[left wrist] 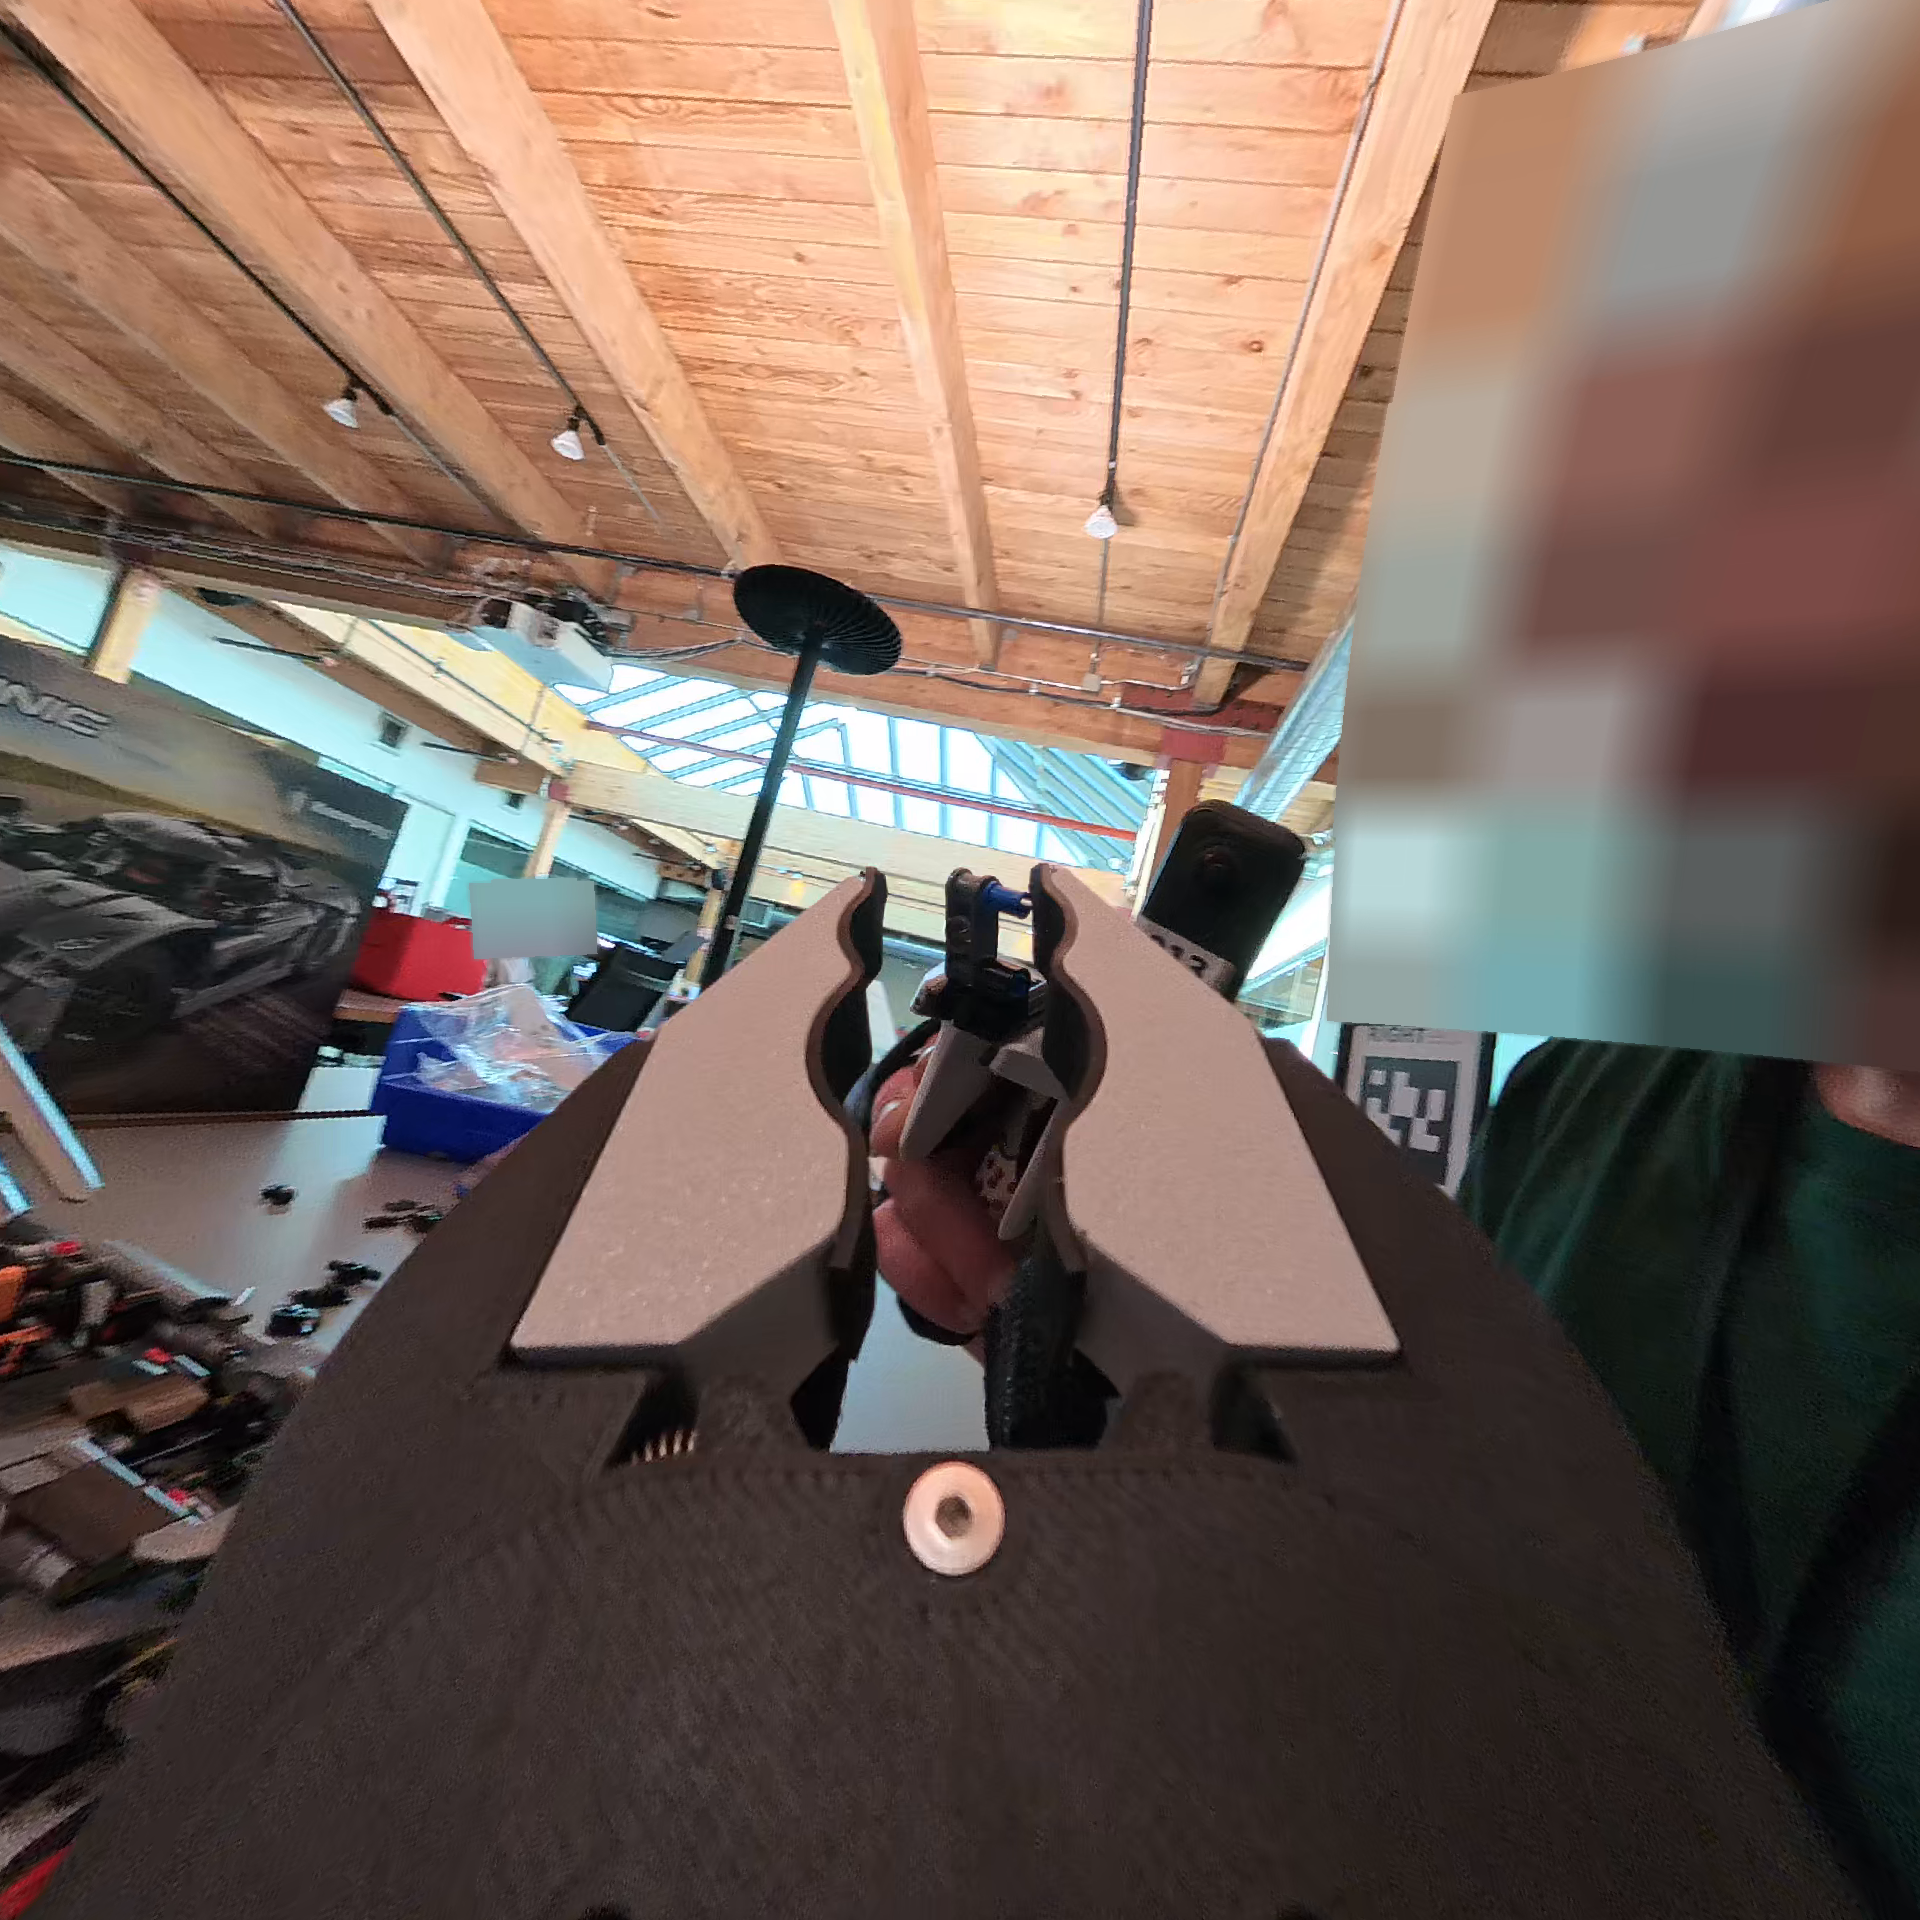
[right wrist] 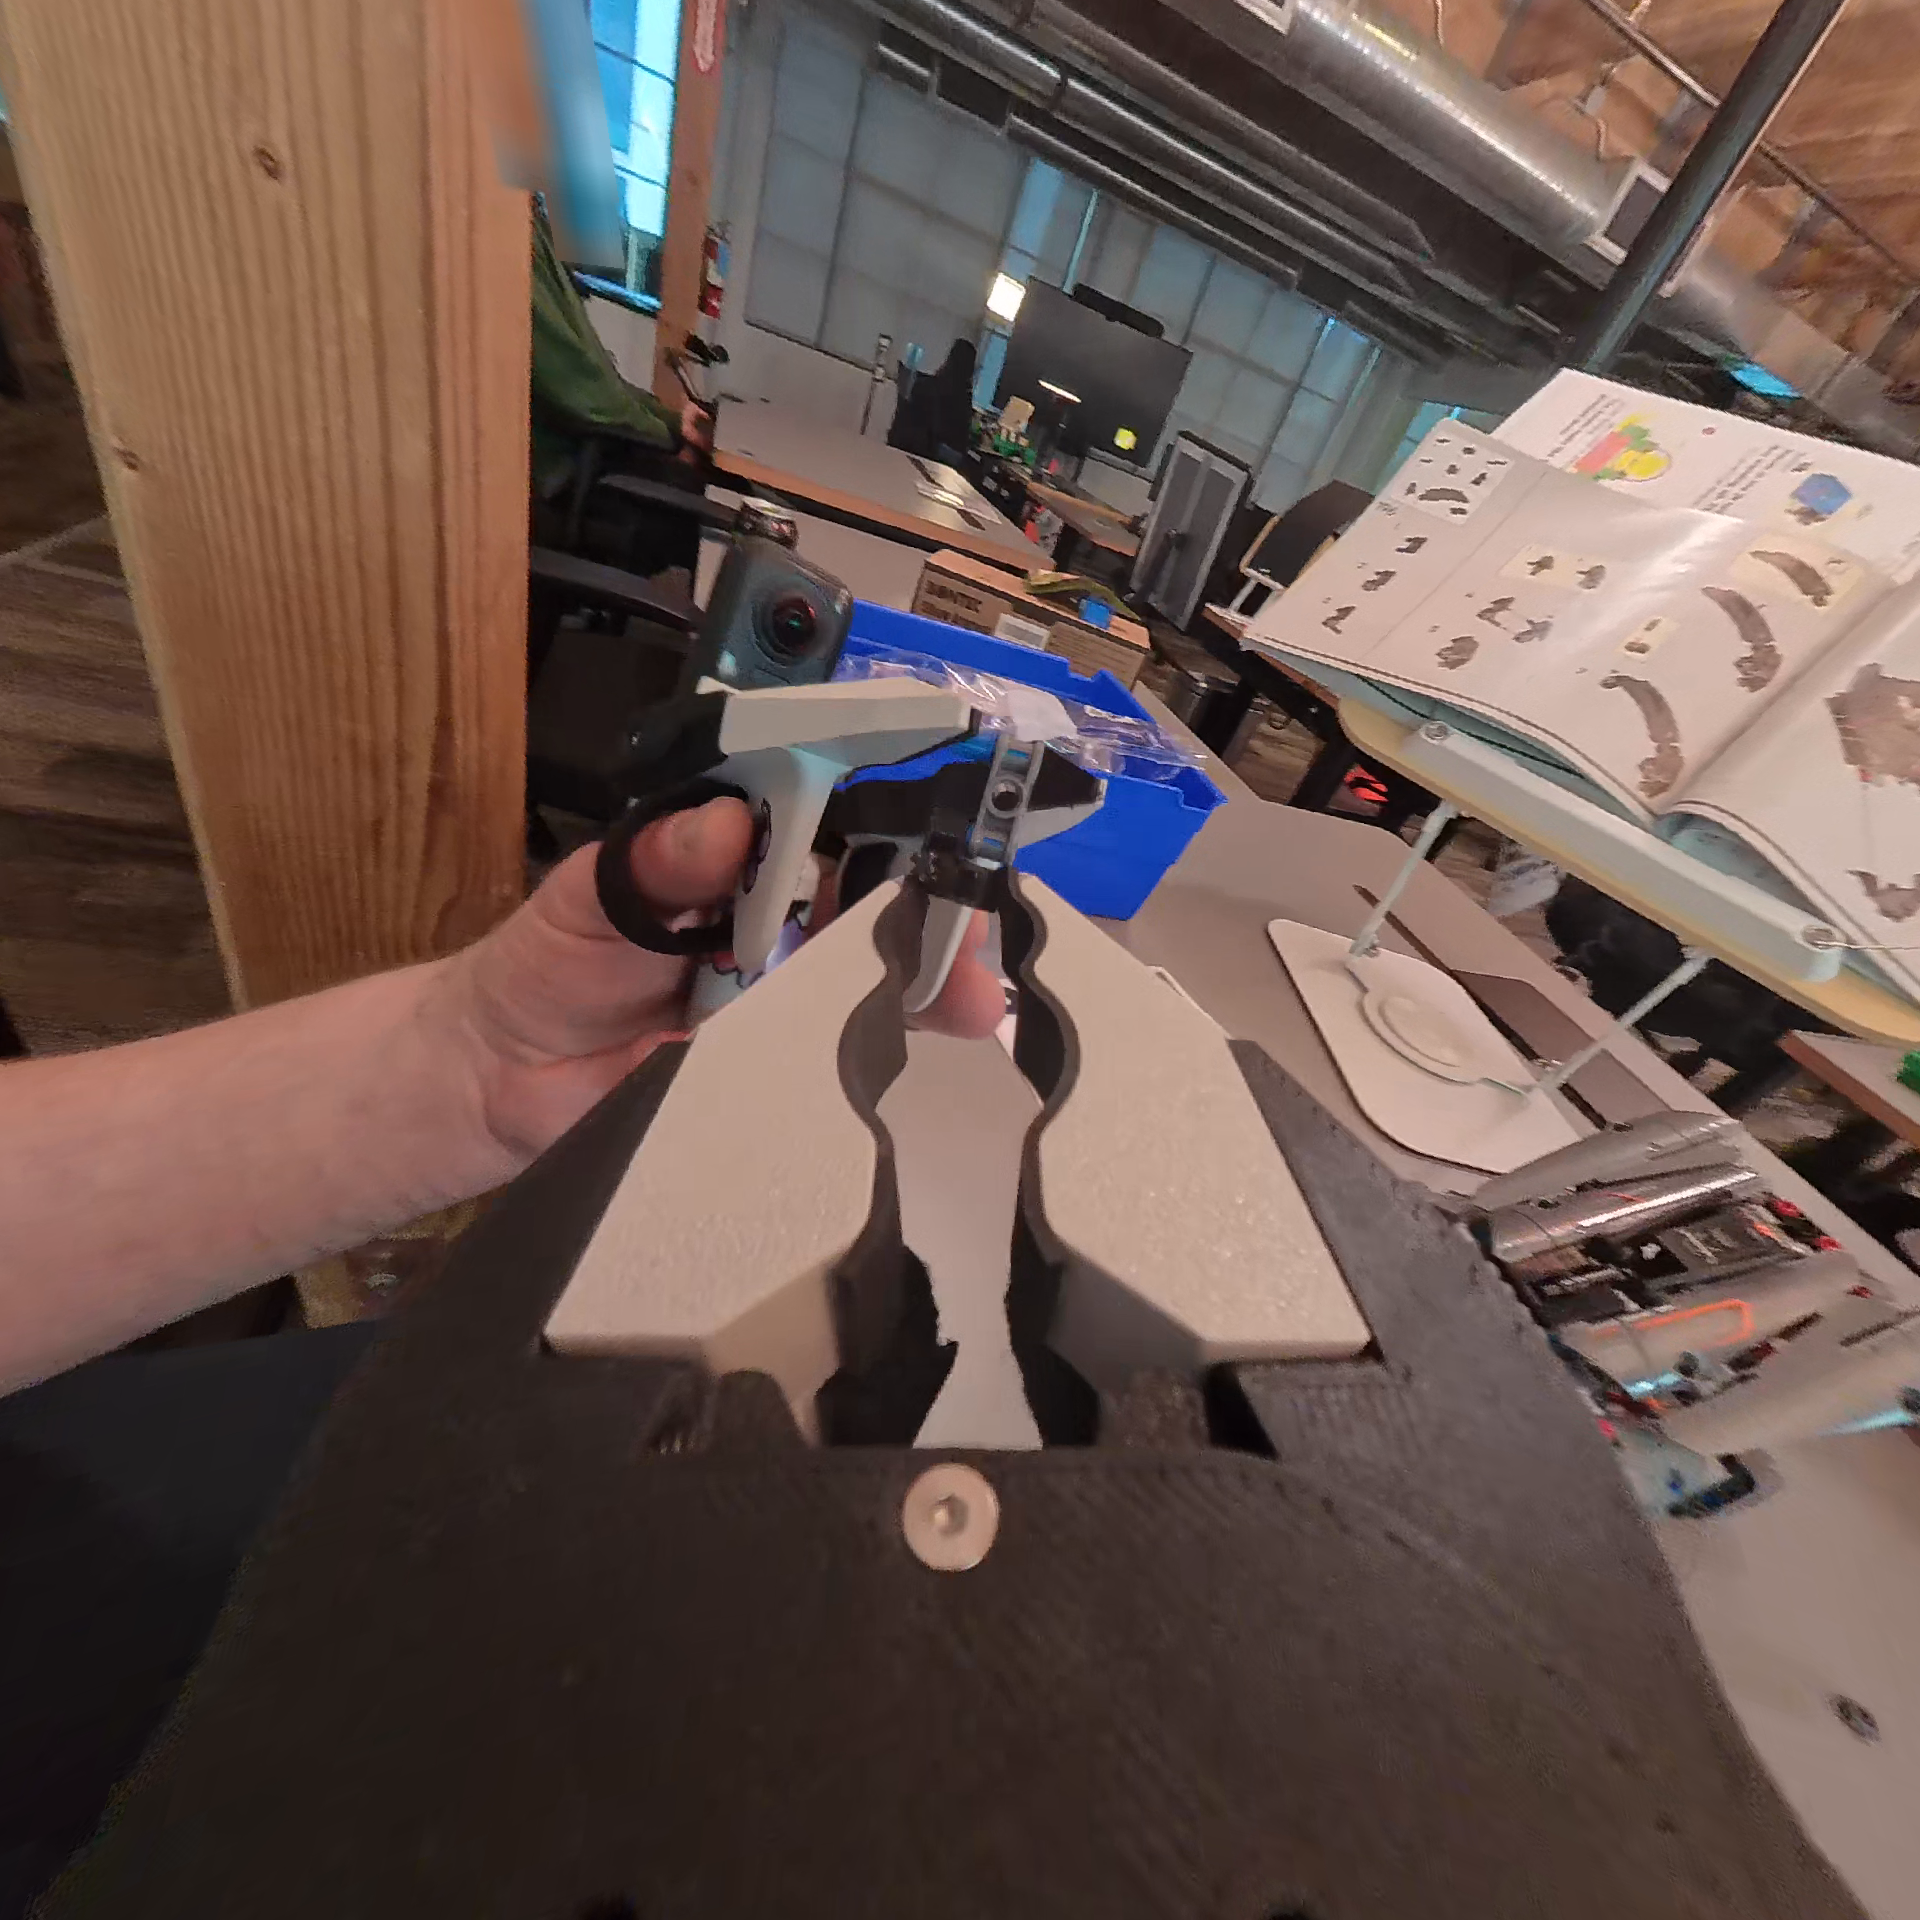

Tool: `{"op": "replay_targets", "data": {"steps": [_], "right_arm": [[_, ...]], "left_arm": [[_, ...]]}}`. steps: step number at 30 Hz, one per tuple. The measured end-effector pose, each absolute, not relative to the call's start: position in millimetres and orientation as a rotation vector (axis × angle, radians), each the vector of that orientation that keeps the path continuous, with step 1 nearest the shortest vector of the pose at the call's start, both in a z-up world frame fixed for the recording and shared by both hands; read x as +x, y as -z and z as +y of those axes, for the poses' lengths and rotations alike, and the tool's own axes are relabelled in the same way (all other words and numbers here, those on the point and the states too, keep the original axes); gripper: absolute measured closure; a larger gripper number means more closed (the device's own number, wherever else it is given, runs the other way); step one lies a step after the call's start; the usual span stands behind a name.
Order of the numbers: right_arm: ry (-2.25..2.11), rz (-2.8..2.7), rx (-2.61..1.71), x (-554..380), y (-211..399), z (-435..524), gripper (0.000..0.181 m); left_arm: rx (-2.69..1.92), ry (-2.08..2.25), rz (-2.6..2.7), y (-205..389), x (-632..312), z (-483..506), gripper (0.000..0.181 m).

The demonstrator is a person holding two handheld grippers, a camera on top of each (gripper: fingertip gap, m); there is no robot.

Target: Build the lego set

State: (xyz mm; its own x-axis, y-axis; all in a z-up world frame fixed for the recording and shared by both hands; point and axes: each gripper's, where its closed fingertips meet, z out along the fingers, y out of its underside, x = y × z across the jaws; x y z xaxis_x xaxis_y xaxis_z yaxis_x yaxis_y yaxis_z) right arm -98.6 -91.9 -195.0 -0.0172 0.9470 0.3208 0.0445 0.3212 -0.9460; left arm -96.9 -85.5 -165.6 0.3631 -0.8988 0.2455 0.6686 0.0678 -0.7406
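Left gripper (left wrist: pixel 961 894): held open and tilted upward; a clear gap is seen between its left fingertip and the lego piece.
Right gripper (right wrist: pixel 958 891): closed on the black lower end of the lego piece, which is pinched at the fingertips.
Lego piece (left wrist: pixel 971 940): a small black and grey beam assembly with a blue pin. It is held in the air above the tabletop and set between the open fingers of the left gripper. The blue pin is pointed at the left gripper's right fingertip; whether it touches cannot be told.
Hand (right wrist: pixel 582 987): wrapped around the left gripper's handle, with one finger passed through a black loop.
Tabletop (right wrist: pixel 1247 883): grey, and seen below and beyond both grippers.
Blue bin (right wrist: pixel 1122 831): placed just behind the grippers, toward the far edge of the tabletop. Clear plastic bags are held in it.
Loose lego parts (left wrist: pixel 312 1288): small dark pieces are scattered on the tabletop in front of the blue bin.
Partly built model (right wrist: pixel 1662 1278): a grey, black and orange build, laid on the tabletop to the right of the right gripper.
Instruction booklet (right wrist: pixel 1662 623): kept open on a raised stand, whose white base plate is set on the tabletop beyond the model.
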Motion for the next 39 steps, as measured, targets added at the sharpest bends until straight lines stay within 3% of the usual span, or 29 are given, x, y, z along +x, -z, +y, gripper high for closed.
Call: {"op": "replay_targets", "data": {"steps": [5, 27, 29, 31, 39], "right_arm": [[-1.071, -1.387, -0.990, -97, 193, -97, 0.168], [-1.170, -1.385, -0.968, -99, 189, -104, 0.169], [-1.179, -1.373, -0.975, -100, 188, -103, 0.169], [-1.206, -1.354, -0.978, -101, 186, -102, 0.169], [-1.337, -1.290, -1.013, -102, 182, -96, 0.169]], "left_arm": [[-0.868, 1.257, 0.363, 163, -89, -93, 0.166], [-0.844, 1.183, 0.347, 159, -93, -99, 0.169], [-0.846, 1.179, 0.312, 159, -97, -96, 0.167], [-0.839, 1.183, 0.275, 159, -104, -94, 0.153], [-0.865, 1.184, 0.278, 164, -107, -94, 0.155]]}}
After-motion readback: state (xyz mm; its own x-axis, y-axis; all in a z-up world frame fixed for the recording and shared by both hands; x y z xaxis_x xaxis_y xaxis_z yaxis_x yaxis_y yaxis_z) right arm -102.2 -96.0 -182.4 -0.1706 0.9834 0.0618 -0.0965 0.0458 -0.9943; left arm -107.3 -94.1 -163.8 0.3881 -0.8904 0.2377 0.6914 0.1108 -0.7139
